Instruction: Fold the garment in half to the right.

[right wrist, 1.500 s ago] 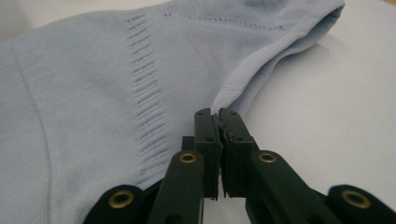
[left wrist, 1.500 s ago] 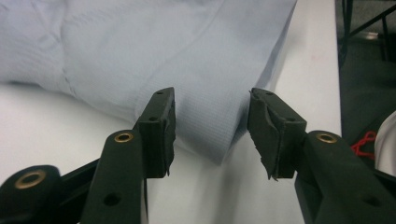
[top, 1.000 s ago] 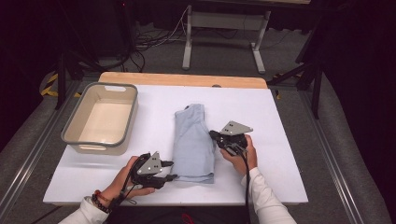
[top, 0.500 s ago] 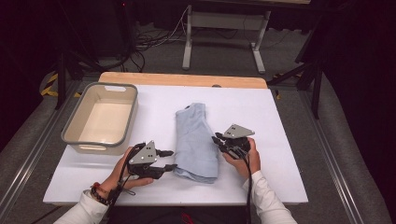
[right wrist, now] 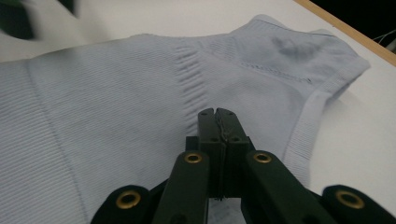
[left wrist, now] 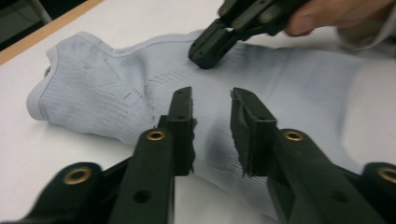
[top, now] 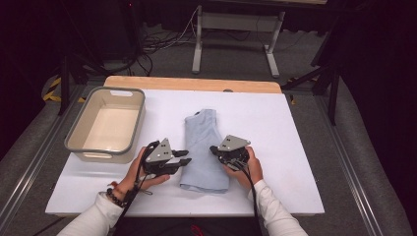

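High view shows the folded pale-blue garment lying flat in the middle of the white counter, with the grey bin well apart at its left. Over the last second the left claw has come in from the near left corner of the cloth to its left edge, partway up, and its jaws have been closing. In the left gripper view they stand a little apart, with a gap between the pads and the fabric beneath rather than pinched. The right claw has moved down the right edge; its jaws are pressed together, tips resting on the ribbed cloth with no fold seen between them. Judging by this, both hands are set on opposite edges, probably to fold or lift the garment next; no grip is yet made.
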### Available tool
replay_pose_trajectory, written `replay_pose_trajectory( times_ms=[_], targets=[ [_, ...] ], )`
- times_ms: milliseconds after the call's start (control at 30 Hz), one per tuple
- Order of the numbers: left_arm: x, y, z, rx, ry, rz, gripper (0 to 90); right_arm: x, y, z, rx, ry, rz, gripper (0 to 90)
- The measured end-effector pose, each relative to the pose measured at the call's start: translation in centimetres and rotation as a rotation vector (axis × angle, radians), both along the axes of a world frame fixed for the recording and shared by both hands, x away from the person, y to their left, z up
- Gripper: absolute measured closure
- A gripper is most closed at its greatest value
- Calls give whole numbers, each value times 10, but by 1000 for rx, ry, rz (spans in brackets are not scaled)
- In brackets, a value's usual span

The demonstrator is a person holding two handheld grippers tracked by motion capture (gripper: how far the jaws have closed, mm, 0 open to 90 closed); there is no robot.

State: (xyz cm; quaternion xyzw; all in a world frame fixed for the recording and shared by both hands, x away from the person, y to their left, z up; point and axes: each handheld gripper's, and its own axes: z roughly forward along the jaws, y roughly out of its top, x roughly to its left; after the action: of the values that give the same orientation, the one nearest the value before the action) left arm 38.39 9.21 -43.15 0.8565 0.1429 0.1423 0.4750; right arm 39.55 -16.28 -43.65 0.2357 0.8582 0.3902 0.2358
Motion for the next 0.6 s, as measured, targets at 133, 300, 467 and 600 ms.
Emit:
replay_pose_trajectory(
  times_ms=[133,300,467,600],
  targets=[
    [11,-10,-15,68,52,0,798,5,6,-13,-36,11,6,900],
    [12,-10,-26,128,76,7,805,10,-1,-17,11,36,5,900],
    [7,-11,-27,140,53,21,808,8,-6,-13,-16,-2,-26,900],
    [5,-11,-28,136,50,21,808,9,-15,-14,-23,-16,-58,900]
  ],
)
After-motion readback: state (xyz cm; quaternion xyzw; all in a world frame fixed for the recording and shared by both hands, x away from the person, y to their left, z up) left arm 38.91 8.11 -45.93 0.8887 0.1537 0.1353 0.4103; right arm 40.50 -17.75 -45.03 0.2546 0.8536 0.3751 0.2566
